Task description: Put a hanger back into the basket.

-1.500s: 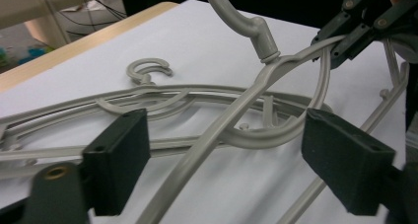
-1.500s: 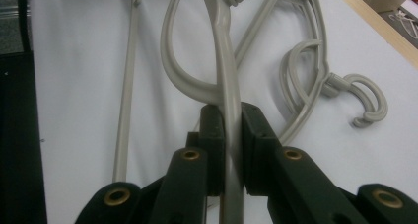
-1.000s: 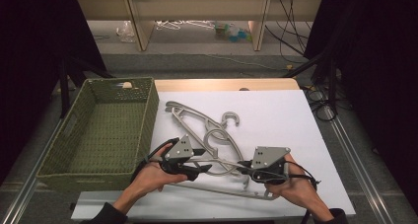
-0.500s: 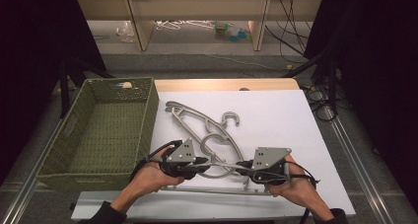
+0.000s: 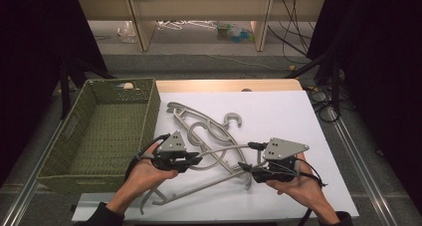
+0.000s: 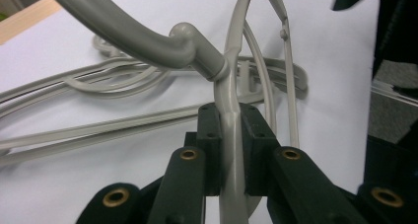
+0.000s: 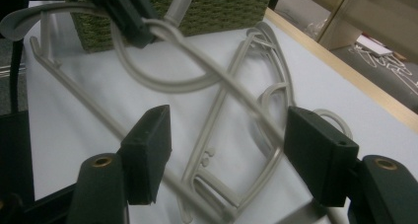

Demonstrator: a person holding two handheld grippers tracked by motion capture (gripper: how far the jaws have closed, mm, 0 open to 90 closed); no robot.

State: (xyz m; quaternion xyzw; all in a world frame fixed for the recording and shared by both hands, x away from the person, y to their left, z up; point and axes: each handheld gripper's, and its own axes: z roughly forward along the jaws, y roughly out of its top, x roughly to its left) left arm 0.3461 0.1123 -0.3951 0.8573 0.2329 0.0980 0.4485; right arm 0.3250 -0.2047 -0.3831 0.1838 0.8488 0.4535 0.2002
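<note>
Grey plastic hangers (image 5: 209,136) lie in a loose tangle on the white sheet (image 5: 278,111) that covers the table, just right of the green woven basket (image 5: 99,131), which sits at the left with its long side against the sheet's edge. One hanger (image 5: 219,154) is lifted off the pile at its near side, and the left gripper (image 5: 196,160) is clamped on it: in the left gripper view the two black pads press flat on either side of a thin grey bar (image 6: 230,135) of that hanger, just below the joint where its hook (image 6: 148,41) branches away to the left. The person's left hand (image 5: 144,171) holds this gripper near the basket's near right corner. The right gripper (image 5: 246,156) sits to the right of it, held in the right hand (image 5: 293,183), with its jaws pointing left toward the same hanger; its jaws have just been opening and now stand wide apart. In the right gripper view the pads flank a stretch of hanger bar (image 7: 236,95) without pressing on it, though that view is somewhat blurred, so whether the right pad brushes the bar is hard to say. That view also shows the left gripper (image 7: 130,19) far off at the top, gripping the hanger beside the basket (image 7: 222,7). The remaining hangers rest flat on the sheet farther back.
</note>
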